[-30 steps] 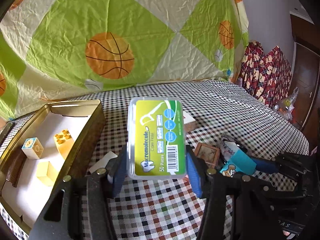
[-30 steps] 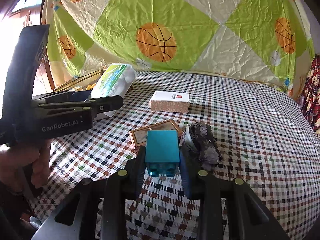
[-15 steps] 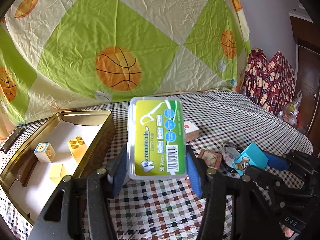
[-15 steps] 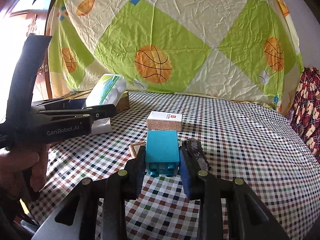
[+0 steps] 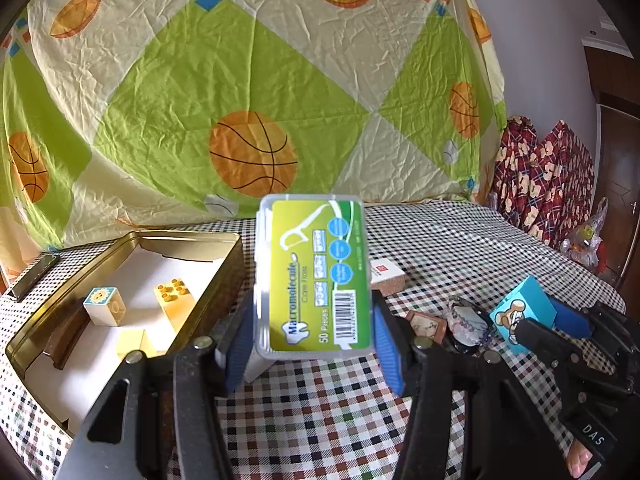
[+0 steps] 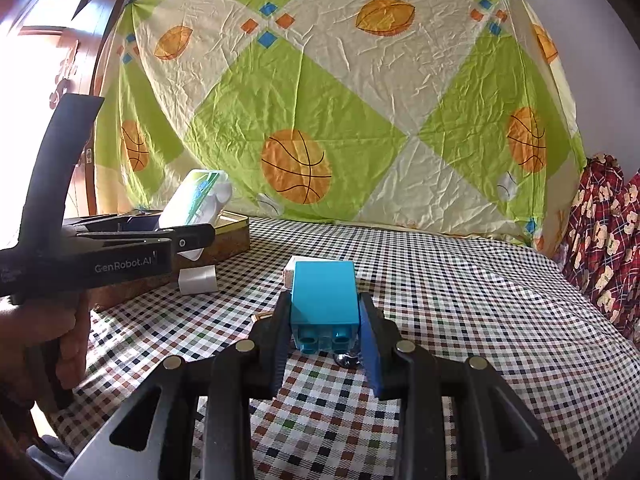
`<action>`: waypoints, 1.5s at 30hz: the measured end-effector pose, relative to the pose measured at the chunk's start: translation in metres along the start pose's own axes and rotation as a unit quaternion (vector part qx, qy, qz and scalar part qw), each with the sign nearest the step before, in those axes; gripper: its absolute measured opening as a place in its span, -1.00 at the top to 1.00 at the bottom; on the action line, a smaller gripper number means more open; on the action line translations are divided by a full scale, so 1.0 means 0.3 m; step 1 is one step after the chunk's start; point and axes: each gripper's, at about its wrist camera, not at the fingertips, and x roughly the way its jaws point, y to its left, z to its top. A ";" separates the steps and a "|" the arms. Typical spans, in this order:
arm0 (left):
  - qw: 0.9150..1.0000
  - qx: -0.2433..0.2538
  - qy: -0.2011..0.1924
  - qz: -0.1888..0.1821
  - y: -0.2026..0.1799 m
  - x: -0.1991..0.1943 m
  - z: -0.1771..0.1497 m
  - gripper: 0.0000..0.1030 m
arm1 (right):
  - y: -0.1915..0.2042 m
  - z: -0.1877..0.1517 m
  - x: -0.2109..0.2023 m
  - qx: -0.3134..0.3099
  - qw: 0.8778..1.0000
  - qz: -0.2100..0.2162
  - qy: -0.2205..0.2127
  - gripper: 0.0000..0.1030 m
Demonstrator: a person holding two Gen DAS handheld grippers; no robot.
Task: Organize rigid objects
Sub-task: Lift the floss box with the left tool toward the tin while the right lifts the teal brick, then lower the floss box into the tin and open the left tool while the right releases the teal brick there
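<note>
The floss pick box (image 5: 316,276), a clear plastic case with a green label, sits clamped between the blue pads of the left gripper (image 5: 314,344), held above the checkered tablecloth (image 5: 320,420) with its label facing the camera; in the right wrist view the same box (image 6: 196,200) shows at the left, tilted, in front of the tin. The teal building block (image 6: 324,296) is pinched between the two fingers of the right gripper (image 6: 325,332), studs toward the camera and clear of the cloth; from the left wrist view that block (image 5: 524,312) shows a bear picture on one face.

Left of the floss box lies an open gold tin (image 5: 60,300) lined in white; inside it are a white cube with a sun picture (image 5: 103,306), a yellow studded brick (image 5: 174,294) and a pale yellow block (image 5: 134,344), apart from one another; a dark brown piece lies along the tin's left wall, though what it is cannot be told. On the cloth behind the floss box rests a small white box with a cork-coloured side (image 5: 386,276); nearer the right gripper lie a small framed picture tile (image 5: 426,324) and, just beside it, a dark beaded bundle (image 5: 466,320). A sheet printed with basketballs (image 5: 256,152) hangs behind the table.
</note>
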 end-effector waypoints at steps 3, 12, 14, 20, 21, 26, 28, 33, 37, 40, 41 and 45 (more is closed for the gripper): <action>1.000 -0.008 -0.001 0.001 0.030 -0.022 -0.007 -0.03 | 0.004 0.014 0.007 0.007 1.000 0.003 0.006 0.35; 0.999 -0.040 -0.006 0.020 0.198 -0.106 0.026 -0.03 | 0.176 0.151 0.048 -0.042 0.997 0.058 0.002 0.35; 0.998 -0.050 0.000 0.030 0.256 -0.115 0.033 -0.03 | 0.222 0.189 0.082 -0.045 0.996 0.083 0.009 0.34; 0.996 -0.064 0.028 0.063 0.429 -0.108 0.042 -0.03 | 0.390 0.292 0.209 -0.064 0.988 0.135 0.034 0.34; 0.995 -0.069 0.036 0.062 0.457 -0.101 0.042 -0.03 | 0.418 0.305 0.232 -0.065 0.987 0.143 0.039 0.34; 0.992 -0.061 0.080 0.081 0.547 -0.034 0.032 -0.03 | 0.572 0.346 0.354 -0.086 0.980 0.165 0.068 0.34; 0.990 -0.067 0.095 0.080 0.581 -0.013 0.020 -0.03 | 0.621 0.347 0.405 -0.093 0.978 0.167 0.081 0.34; 0.985 -0.074 0.126 0.090 0.641 0.031 -0.013 -0.03 | 0.678 0.331 0.508 -0.096 0.974 0.171 0.113 0.34; 0.982 -0.080 0.147 0.089 0.671 0.055 -0.040 -0.03 | 0.689 0.320 0.561 -0.093 0.972 0.170 0.130 0.34; 0.980 -0.074 0.157 0.096 0.674 0.068 -0.054 -0.03 | 0.701 0.319 0.586 -0.094 0.972 0.169 0.136 0.34; 0.979 -0.076 0.161 0.095 0.680 0.075 -0.058 -0.03 | 0.703 0.318 0.592 -0.094 0.971 0.168 0.138 0.34; 0.978 -0.070 0.168 0.100 0.686 0.093 -0.055 -0.04 | 0.696 0.312 0.625 -0.084 0.970 0.171 0.149 0.31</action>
